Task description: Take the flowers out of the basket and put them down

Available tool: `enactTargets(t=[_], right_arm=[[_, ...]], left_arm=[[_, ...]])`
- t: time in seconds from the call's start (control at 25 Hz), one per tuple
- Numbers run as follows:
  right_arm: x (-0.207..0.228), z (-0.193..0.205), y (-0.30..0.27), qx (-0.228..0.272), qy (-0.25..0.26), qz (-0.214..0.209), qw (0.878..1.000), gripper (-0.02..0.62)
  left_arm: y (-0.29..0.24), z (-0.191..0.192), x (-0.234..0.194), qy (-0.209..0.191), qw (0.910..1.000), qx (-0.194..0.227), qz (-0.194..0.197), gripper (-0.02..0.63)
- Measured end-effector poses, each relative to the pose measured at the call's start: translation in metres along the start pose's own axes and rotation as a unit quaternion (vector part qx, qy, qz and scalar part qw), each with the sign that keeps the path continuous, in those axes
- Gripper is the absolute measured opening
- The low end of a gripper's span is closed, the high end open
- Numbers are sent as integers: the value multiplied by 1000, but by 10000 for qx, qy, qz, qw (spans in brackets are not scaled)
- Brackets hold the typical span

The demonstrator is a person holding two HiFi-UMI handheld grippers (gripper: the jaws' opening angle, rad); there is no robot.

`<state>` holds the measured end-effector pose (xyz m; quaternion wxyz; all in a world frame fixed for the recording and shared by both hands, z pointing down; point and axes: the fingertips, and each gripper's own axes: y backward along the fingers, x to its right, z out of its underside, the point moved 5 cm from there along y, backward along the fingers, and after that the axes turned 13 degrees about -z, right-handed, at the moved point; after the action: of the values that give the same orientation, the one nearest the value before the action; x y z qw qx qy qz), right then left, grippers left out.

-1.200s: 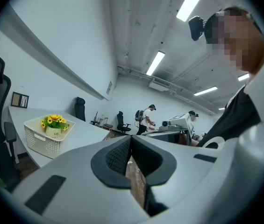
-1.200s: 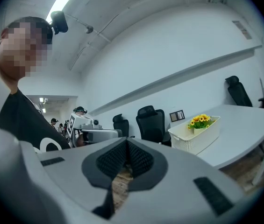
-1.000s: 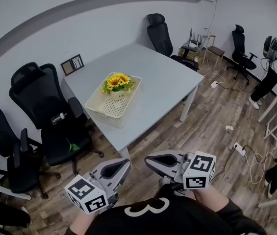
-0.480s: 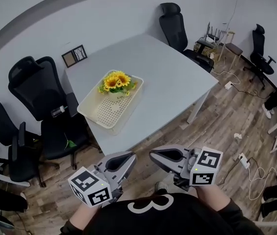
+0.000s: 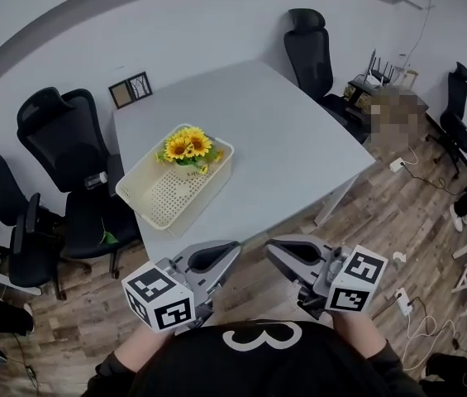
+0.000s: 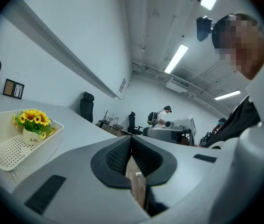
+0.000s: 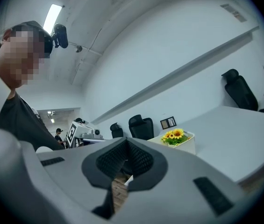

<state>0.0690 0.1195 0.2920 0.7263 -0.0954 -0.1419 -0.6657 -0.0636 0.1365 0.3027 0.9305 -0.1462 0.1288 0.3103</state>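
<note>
Head view, looking steeply down: I hold both grippers low and close to my body, side by side, their tips angled toward each other. My left gripper [image 5: 233, 247] has its jaws clenched together with nothing between them. My right gripper [image 5: 271, 247] is clenched and empty too, and each gripper view shows the ribbed pads meeting at the tips. The flowers [image 5: 187, 146], a small bunch of yellow sunflowers in a white pot [image 6: 31, 136], stand upright at the far end of a cream perforated basket [image 5: 157, 208]. They are well ahead of both sets of jaws, off to the left of where the left jaws point and to the right of where the right jaws point. The basket sits on a grey table [image 5: 291, 147], near the corner closest to my left jaws. Neither gripper is near the basket, so I judge the step in hand to be the approach. To do it well, I would part one gripper's jaws before arriving and come down over the basket's rim from above. I would close on the pot or low on the stems, never the blooms, which would likely crush or slip. The other gripper could steady the light basket so it does not lift with the pot.
</note>
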Motion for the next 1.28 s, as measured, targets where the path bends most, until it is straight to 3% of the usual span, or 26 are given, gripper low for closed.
enactTargets(t=[0.52,1.04,1.28], right_arm=[[35,-6,15,60,-102,-232,9997,6],[113,-22,-5,-10,-311,30,9995,6],[158,-35,-37,-72,-403,-78,9991,6]], left_arm=[[-18,-11,11,-121,9994,285,-127,12],[-78,-33,-55,293,9995,117,-14,12],[-97,-52,-107,168,9994,31,-309,12]])
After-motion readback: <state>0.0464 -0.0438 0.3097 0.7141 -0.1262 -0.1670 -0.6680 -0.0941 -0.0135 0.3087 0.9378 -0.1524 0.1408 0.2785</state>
